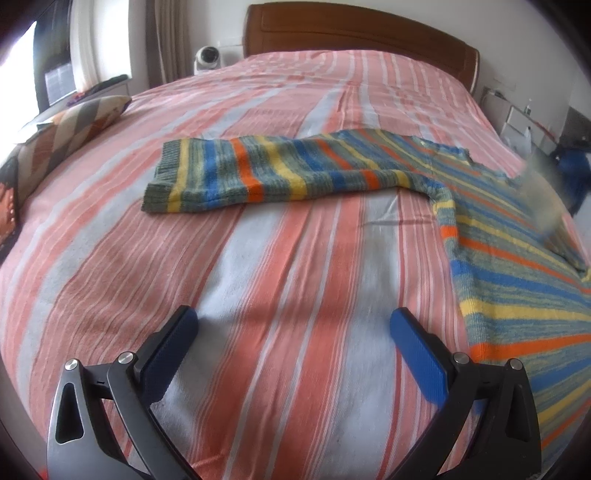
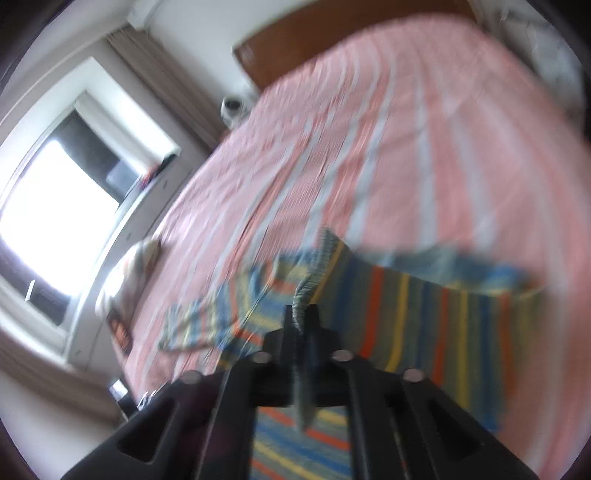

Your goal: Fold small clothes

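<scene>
A knitted sweater [image 1: 280, 173] striped in blue, yellow, orange and grey-green lies on the bed, one sleeve stretched flat to the left and its body running off to the lower right. My left gripper [image 1: 293, 321] hovers open over bare bedcover in front of that sleeve, blue pads wide apart with nothing between them. In the blurred right wrist view, my right gripper [image 2: 301, 314] is shut on a ribbed edge of the sweater [image 2: 406, 314], and the cloth hangs lifted from it above the rest of the garment.
The bed [image 1: 258, 277] has a pink, white and pale blue striped cover and a brown wooden headboard [image 1: 351, 29]. A patterned cushion [image 1: 66, 125] lies at the left edge. A white round device [image 1: 207, 57] stands by the curtain, and a bright window [image 2: 55, 214] is on the left.
</scene>
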Motion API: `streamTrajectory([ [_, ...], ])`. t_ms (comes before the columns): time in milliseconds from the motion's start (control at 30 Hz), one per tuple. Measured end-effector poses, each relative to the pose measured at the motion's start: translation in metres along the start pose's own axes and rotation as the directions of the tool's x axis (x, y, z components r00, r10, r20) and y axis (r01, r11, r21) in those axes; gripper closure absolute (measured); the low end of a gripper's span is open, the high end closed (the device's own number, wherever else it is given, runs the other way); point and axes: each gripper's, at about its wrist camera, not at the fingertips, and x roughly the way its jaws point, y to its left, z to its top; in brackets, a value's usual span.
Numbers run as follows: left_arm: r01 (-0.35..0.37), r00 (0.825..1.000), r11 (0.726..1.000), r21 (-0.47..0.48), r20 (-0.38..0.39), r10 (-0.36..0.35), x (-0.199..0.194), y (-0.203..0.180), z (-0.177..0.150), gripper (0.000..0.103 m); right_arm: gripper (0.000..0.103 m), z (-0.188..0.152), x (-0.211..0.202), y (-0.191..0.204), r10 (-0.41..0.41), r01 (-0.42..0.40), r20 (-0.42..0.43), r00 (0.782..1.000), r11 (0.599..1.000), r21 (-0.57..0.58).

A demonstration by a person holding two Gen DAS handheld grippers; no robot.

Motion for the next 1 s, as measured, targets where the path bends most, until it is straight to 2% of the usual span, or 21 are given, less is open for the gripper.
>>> streamTrajectory([
  [33, 0.001, 1.0, 1.0, 0.002, 0.001, -0.001, 0.0, 0.0, 0.0, 0.0, 0.056, -0.006, 0.007, -0.006, 0.025, -0.025, -0.013, 1.0, 0.999, 0.035],
  [67, -0.001, 1.0, 1.0, 0.003, 0.002, 0.001, 0.001, -0.001, 0.0, 0.0, 0.051, -0.013, 0.011, -0.014, 0.063, -0.062, -0.009, 0.998, 0.995, 0.083],
  [167, -0.021, 1.0, 1.0, 0.015, 0.005, 0.021, 0.001, -0.002, 0.0, 0.0, 0.048, -0.029, 0.001, -0.039, 0.111, -0.112, 0.013, 0.994, 0.981, 0.156],
  [233, -0.033, 0.999, 0.999, 0.022, 0.009, 0.033, 0.002, -0.004, 0.0, 0.0, 0.048, -0.033, -0.012, -0.057, 0.065, -0.07, 0.031, 0.997, 0.981, 0.182],
  [267, -0.038, 0.999, 0.999, 0.024, 0.011, 0.038, 0.002, -0.005, 0.0, 0.0, 0.048, -0.036, -0.023, -0.067, 0.01, -0.017, 0.041, 0.999, 0.984, 0.176],
  [300, -0.04, 0.999, 0.999, 0.023, 0.012, 0.039, 0.002, -0.005, 0.0, 0.0, 0.048, -0.043, -0.038, -0.078, -0.099, 0.09, 0.051, 0.994, 0.985, 0.15],
  [333, -0.041, 0.999, 0.999, 0.022, 0.013, 0.041, 0.002, -0.005, 0.0, 0.0, 0.048, -0.046, -0.045, -0.085, -0.167, 0.159, 0.052, 0.985, 0.979, 0.127],
  [367, -0.043, 0.999, 0.999, 0.022, 0.014, 0.043, 0.003, -0.005, 0.0, 0.0, 0.048, -0.052, -0.053, -0.095, -0.261, 0.257, 0.037, 0.964, 0.962, 0.096],
  [433, -0.049, 0.999, 0.999, 0.024, 0.017, 0.048, 0.003, -0.006, 0.0, 0.0, 0.048, -0.061, -0.058, -0.112, -0.39, 0.389, -0.006, 0.921, 0.918, 0.076],
  [467, -0.053, 0.998, 0.998, 0.026, 0.02, 0.053, 0.003, -0.007, 0.0, 0.0, 0.048, -0.067, -0.059, -0.123, -0.405, 0.406, -0.026, 0.914, 0.91, 0.088],
  [533, -0.057, 0.998, 0.998, 0.027, 0.025, 0.056, 0.004, -0.008, -0.001, 0.0, 0.048, -0.073, -0.059, -0.135, -0.35, 0.352, -0.041, 0.936, 0.927, 0.129],
  [600, -0.06, 0.998, 0.998, 0.028, 0.03, 0.059, 0.004, -0.008, -0.001, 0.0, 0.048, -0.076, -0.057, -0.139, -0.3, 0.299, -0.014, 0.954, 0.94, 0.162],
  [700, -0.061, 0.998, 0.998, 0.028, 0.035, 0.06, 0.003, -0.009, -0.002, 0.0, 0.048, -0.073, -0.044, -0.14, -0.29, 0.288, -0.011, 0.957, 0.943, 0.168],
  [733, -0.061, 0.998, 0.998, 0.027, 0.037, 0.06, 0.003, -0.009, -0.002, 0.0, 0.06, -0.072, -0.035, -0.14, -0.279, 0.282, -0.042, 0.959, 0.947, 0.153],
  [767, -0.061, 0.998, 0.998, 0.027, 0.037, 0.06, 0.003, -0.009, -0.002, 0.0, 0.099, -0.072, -0.03, -0.14, -0.286, 0.293, -0.063, 0.956, 0.947, 0.133],
  [800, -0.061, 0.997, 0.998, 0.027, 0.038, 0.06, 0.003, -0.009, -0.002, 0.0, 0.098, -0.074, -0.027, -0.138, -0.339, 0.344, -0.065, 0.939, 0.933, 0.102],
  [833, -0.061, 0.997, 0.998, 0.027, 0.039, 0.06, 0.003, -0.009, -0.002, 0.0, 0.098, -0.071, -0.025, -0.139, -0.359, 0.362, -0.054, 0.932, 0.926, 0.103],
  [867, -0.061, 0.997, 0.998, 0.027, 0.038, 0.06, 0.003, -0.009, -0.002, 0.0, 0.098, -0.074, -0.029, -0.15, -0.386, 0.388, -0.041, 0.921, 0.911, 0.139],
  [933, -0.061, 0.997, 0.998, 0.028, 0.039, 0.06, 0.004, -0.009, -0.002, 0.0, 0.098, -0.082, -0.035, -0.172, -0.366, 0.363, -0.033, 0.93, 0.903, 0.231],
  [967, -0.062, 0.997, 0.998, 0.027, 0.039, 0.06, 0.003, -0.009, -0.002, 0.0, 0.097, -0.086, -0.035, -0.176, -0.344, 0.34, -0.028, 0.938, 0.908, 0.245],
  [1000, -0.062, 0.997, 0.998, 0.027, 0.039, 0.061, 0.004, -0.009, -0.002, 0.0, 0.097, -0.087, -0.035, -0.174, -0.345, 0.342, -0.029, 0.938, 0.91, 0.233],
])
